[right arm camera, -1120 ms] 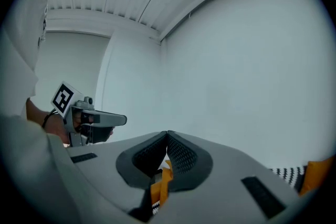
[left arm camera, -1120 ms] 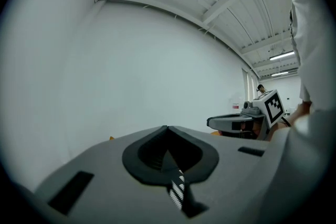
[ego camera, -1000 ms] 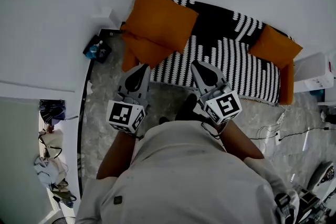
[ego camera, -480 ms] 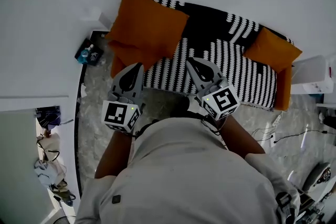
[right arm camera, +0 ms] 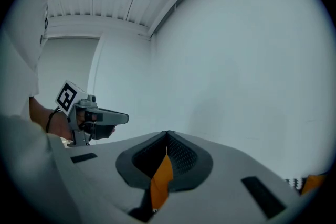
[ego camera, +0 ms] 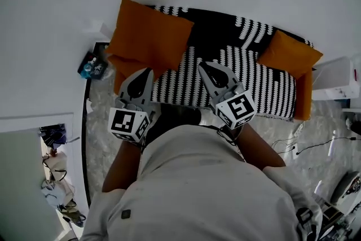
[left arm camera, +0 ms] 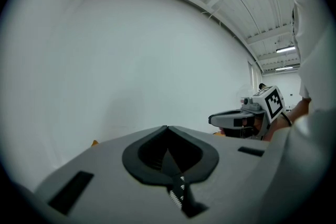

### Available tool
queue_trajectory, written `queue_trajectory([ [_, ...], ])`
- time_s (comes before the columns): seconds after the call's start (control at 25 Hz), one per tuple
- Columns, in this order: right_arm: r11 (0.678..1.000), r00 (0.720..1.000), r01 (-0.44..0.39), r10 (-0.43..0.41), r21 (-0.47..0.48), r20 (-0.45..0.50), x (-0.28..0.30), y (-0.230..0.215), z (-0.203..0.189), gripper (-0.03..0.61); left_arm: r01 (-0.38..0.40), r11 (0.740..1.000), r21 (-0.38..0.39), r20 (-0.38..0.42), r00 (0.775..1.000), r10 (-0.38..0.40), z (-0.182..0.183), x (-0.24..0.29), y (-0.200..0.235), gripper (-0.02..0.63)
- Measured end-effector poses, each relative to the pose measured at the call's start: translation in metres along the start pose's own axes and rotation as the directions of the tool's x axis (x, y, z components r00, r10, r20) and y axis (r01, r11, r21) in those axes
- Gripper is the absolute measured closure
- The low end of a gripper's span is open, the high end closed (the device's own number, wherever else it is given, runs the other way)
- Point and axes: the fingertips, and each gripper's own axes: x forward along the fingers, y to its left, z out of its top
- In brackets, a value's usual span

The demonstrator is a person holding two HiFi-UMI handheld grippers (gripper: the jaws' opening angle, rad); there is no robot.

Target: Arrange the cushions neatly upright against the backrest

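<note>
Head view is showing a sofa (ego camera: pixel 242 79) under a black-and-white striped throw, running along the wall. A big orange cushion (ego camera: pixel 148 36) is lying at its left end, its long side following the backrest and its broad face tilting up. A smaller orange cushion (ego camera: pixel 289 53) is sitting at the right end, skewed cornerwise. The left gripper (ego camera: pixel 148 70) and right gripper (ego camera: pixel 202 66) are hovering before the seat, jaws pressed together, pinching nothing.
</note>
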Motion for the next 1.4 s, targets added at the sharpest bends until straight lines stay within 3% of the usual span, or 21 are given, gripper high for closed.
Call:
queue_trajectory([
  [0.48, 0.999, 0.999, 0.033, -0.033, 0.019, -0.005, 0.022, -0.043, -0.006, 0.555, 0.087, 0.995, 0.038, -0.027, 0.996, -0.086, 0.007, 0.068, 0.01, 0.604],
  [0.8, 0.999, 1.0, 0.022, -0.021, 0.04, -0.018, 0.078, -0.075, -0.015, 0.554, 0.139, 0.989, 0.058, -0.093, 0.987, -0.133, 0.001, 0.121, 0.056, 0.604],
  [1.16, 0.997, 0.999, 0.022, -0.018, 0.075, -0.052, 0.155, -0.114, -0.037, 0.552, 0.211, 0.968, 0.134, -0.222, 0.959, -0.178, -0.014, 0.181, 0.125, 0.603],
  [1.4, 0.994, 0.996, 0.035, -0.026, 0.105, -0.085, 0.2, -0.145, -0.065, 0.548, 0.282, 0.943, 0.176, -0.326, 0.921, -0.214, -0.046, 0.225, 0.163, 0.603],
])
